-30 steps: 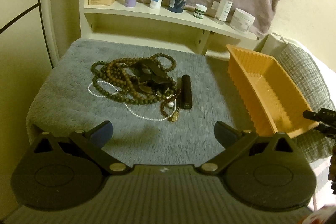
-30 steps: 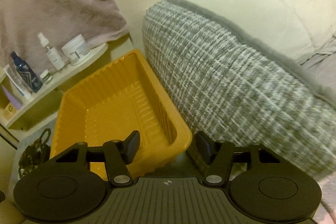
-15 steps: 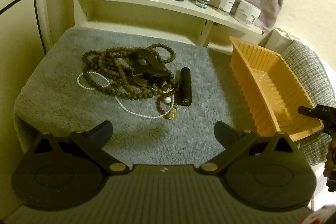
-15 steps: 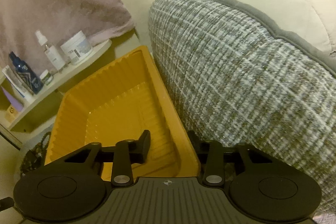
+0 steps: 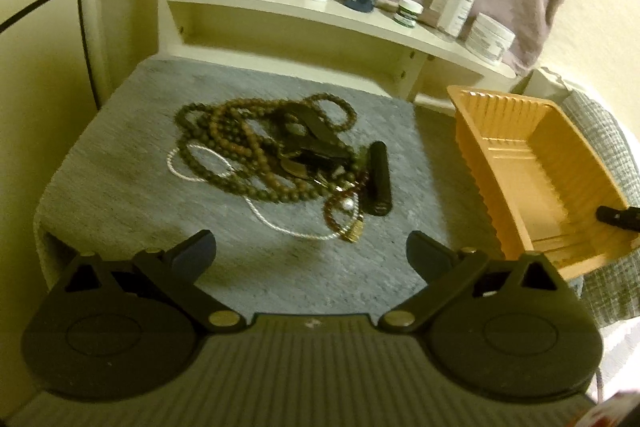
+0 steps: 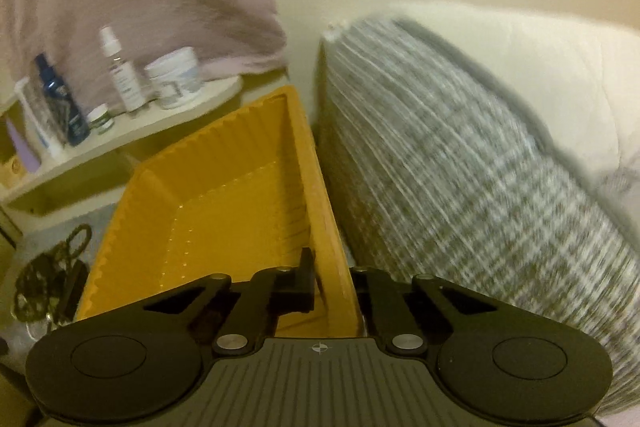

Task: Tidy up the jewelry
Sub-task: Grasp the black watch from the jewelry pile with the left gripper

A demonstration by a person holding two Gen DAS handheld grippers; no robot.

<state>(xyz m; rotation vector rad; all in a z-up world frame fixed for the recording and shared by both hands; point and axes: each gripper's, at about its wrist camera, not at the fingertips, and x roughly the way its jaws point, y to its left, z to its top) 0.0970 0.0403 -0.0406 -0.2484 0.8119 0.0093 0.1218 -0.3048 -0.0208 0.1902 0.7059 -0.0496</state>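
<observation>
A tangled heap of jewelry (image 5: 276, 155), dark and brown bead strands, a white pearl string and a black tube, lies on the grey mat (image 5: 120, 195). The left claw (image 5: 310, 253) hovers before it, spread wide and empty. The right claw (image 6: 332, 283) pinches the orange tray (image 6: 224, 211) wall; its outer finger is hidden.

A: Where is there open room?

B: Bare grey fuzzy mat (image 5: 120, 187) lies between the left gripper (image 5: 310, 255), fingers spread wide, and the tangled pile of brown beaded necklaces (image 5: 260, 151).

A: What blocks the way?

B: The ribbed orange plastic tray (image 6: 224, 211) presses against a grey woven cushion (image 6: 460, 195). The right gripper's (image 6: 332, 283) fingers straddle that tray wall. A cream shelf of bottles (image 5: 320, 11) overhangs behind.
</observation>
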